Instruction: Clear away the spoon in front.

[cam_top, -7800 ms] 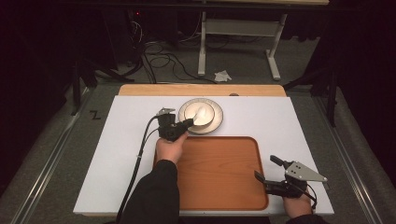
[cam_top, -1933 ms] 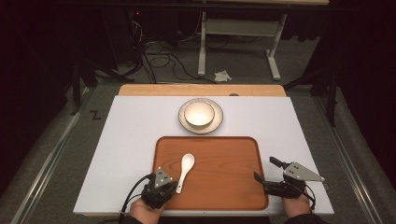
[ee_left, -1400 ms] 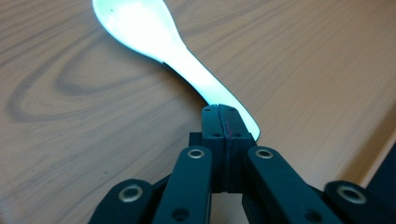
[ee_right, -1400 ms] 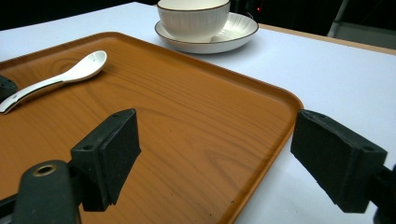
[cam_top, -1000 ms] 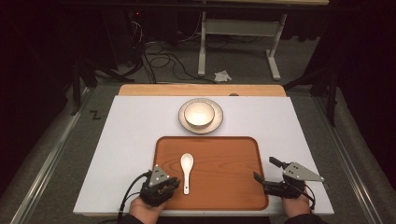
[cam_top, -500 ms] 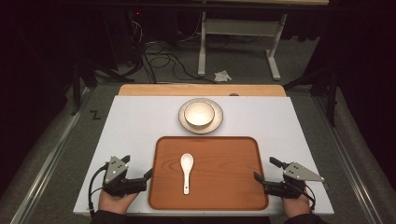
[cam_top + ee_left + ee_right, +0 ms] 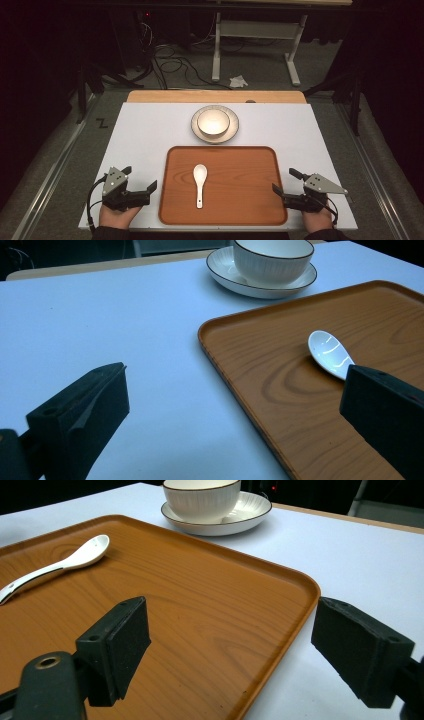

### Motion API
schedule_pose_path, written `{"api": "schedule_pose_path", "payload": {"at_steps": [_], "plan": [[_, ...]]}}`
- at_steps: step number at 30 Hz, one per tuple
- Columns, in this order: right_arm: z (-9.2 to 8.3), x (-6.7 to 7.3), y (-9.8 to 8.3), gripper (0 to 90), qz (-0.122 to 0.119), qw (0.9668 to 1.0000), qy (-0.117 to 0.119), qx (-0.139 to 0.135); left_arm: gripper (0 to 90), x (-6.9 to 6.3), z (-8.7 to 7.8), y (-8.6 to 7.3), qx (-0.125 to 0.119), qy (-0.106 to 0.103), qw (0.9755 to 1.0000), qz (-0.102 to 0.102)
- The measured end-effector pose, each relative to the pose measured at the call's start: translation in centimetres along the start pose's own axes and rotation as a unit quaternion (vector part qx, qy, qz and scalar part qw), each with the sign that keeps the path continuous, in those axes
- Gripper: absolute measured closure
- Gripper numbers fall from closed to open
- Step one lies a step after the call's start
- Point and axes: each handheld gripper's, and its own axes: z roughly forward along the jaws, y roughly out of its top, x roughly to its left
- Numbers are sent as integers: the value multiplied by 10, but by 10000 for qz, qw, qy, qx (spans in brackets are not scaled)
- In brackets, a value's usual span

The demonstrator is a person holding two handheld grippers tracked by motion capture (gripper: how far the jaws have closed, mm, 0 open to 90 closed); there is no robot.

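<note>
A white ceramic spoon [image 7: 200, 182] lies loose in the middle of the wooden tray [image 7: 250, 200], bowl end pointing away from me. My left gripper [image 7: 141, 179] rests on the white table just left of the tray; its jaws have just been opening and stand open with nothing between them. In the left gripper view the spoon [image 7: 330, 354] lies beyond the right jaw. My right gripper [image 7: 284, 181] sits at the tray's right edge, open and empty. In the right gripper view its jaws straddle the tray's rim [image 7: 300, 587], and the spoon [image 7: 75, 560] is far left.
A white bowl [image 7: 213, 121] stands on a saucer [image 7: 196, 127] behind the tray, near the table's far side. A wooden strip [image 7: 150, 96] borders the far edge. Cables and a desk frame lie on the floor beyond.
My left gripper let go of the spoon's handle, opened, and moved left off the tray onto the white table. The spoon stays on the tray. The right gripper has not moved.
</note>
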Motion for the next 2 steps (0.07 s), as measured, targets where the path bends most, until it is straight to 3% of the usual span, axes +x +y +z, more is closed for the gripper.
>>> {"api": "schedule_pose_path", "payload": {"at_steps": [2], "plan": [[0, -1, 0, 163, -21, 10000, -1, -25, 1, 0, 0, 0, 10, -3, 10000, -19]]}}
